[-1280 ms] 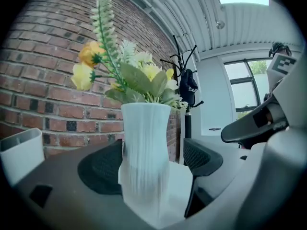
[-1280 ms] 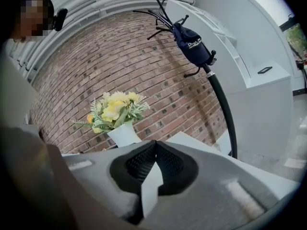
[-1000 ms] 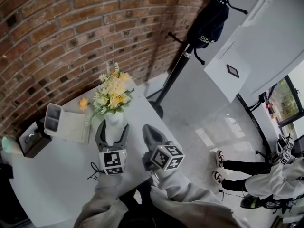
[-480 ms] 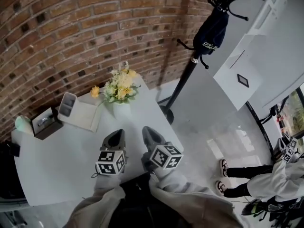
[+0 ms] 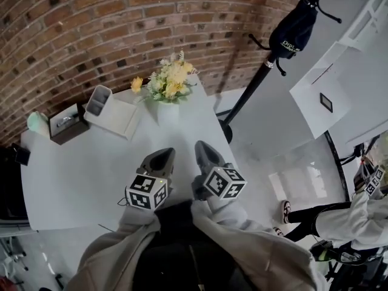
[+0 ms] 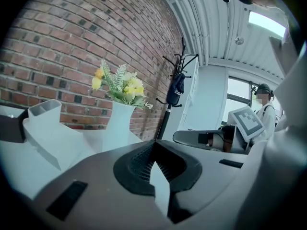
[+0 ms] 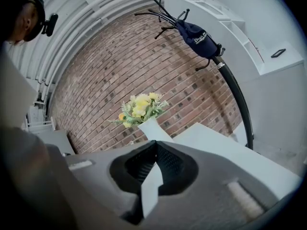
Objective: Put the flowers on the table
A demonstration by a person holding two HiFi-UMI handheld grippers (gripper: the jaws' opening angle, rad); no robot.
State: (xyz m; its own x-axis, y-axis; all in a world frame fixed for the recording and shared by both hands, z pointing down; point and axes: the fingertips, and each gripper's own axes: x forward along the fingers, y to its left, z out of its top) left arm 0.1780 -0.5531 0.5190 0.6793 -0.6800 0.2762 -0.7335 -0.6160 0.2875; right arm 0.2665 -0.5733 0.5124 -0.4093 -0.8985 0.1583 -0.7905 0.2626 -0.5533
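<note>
My left gripper (image 5: pixel 163 157) has its two fingers pressed together, tip against tip, with nothing between them. My right gripper (image 5: pixel 204 149) sits just beside it with its fingers closed the same way and empty. Both are above the near part of the white table (image 5: pixel 66 180) and aim toward its far edge.

The flowers (image 5: pixel 171 80), a yellow and white bunch with green leaves, stand upright in a white vase (image 5: pixel 168 112). The vase rests on the table at its far edge, close to the brick wall (image 5: pixel 91 23) and well apart from both my grippers.

Left of the vase lies a white desk organiser (image 5: pixel 118 117) with an upright cup at one end, and further left sits a dark box (image 5: pixel 65 123).

Beyond the table's right corner a black coat stand (image 5: pixel 254 86) rises from the floor, with what looks like a dark blue cap (image 5: pixel 296 26) hanging on it. A person in pale clothes (image 5: pixel 354 220) is off to my right.
</note>
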